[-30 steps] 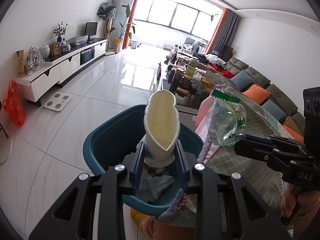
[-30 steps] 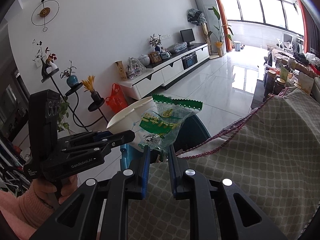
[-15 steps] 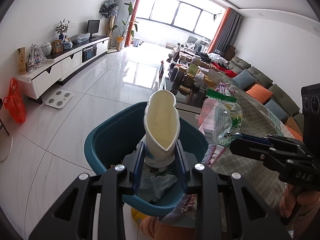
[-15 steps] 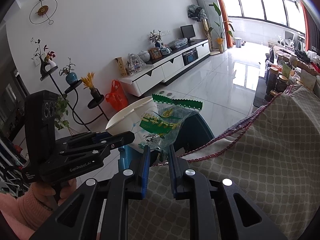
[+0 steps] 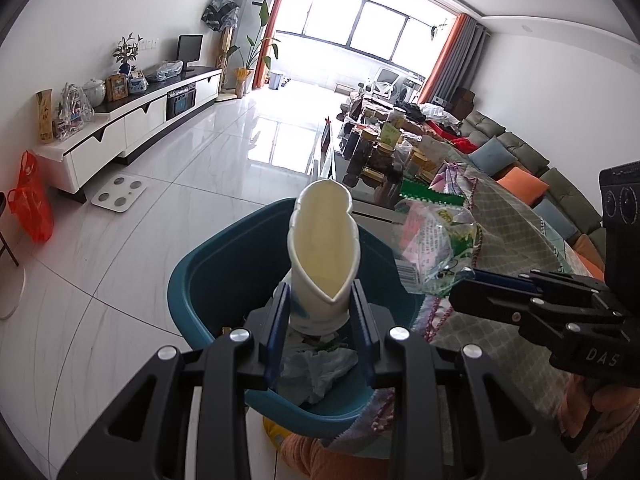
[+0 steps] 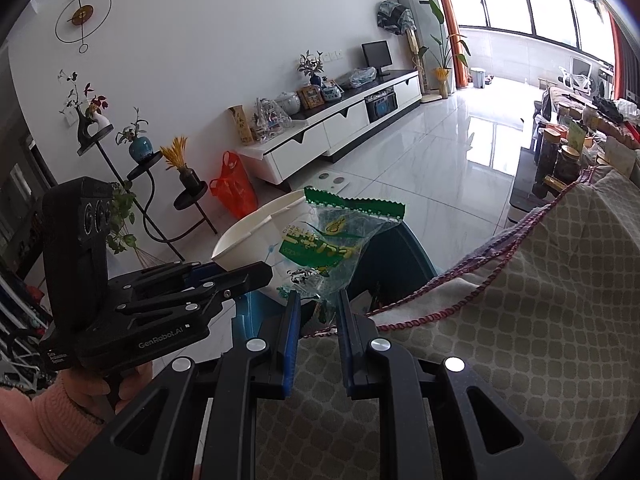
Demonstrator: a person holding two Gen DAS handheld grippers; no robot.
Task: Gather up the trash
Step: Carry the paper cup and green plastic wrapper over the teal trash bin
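Note:
My left gripper point(image 5: 320, 312) is shut on a squashed white paper cup point(image 5: 324, 252), held upright over a teal trash bin point(image 5: 208, 280) that holds crumpled paper. My right gripper point(image 6: 316, 308) has its jaws slightly apart, and the green-and-clear snack wrapper point(image 6: 332, 240) still stands between them above the bin's rim point(image 6: 400, 248). The wrapper also shows in the left wrist view point(image 5: 436, 240), at the tip of the right gripper point(image 5: 464, 276). The left gripper with the cup point(image 6: 256, 232) shows in the right wrist view.
A table with a checked green cloth point(image 6: 520, 320) lies right of the bin. Jars crowd a low table point(image 5: 384, 152) beyond. A white TV cabinet point(image 5: 132, 120), an orange bag point(image 5: 32, 200) and a scale point(image 5: 118, 196) stand at the left on the tiled floor.
Both grippers have moved a little further over the bin. The right gripper's jaws have opened slightly around the wrapper. The left keeps its grip on the cup.

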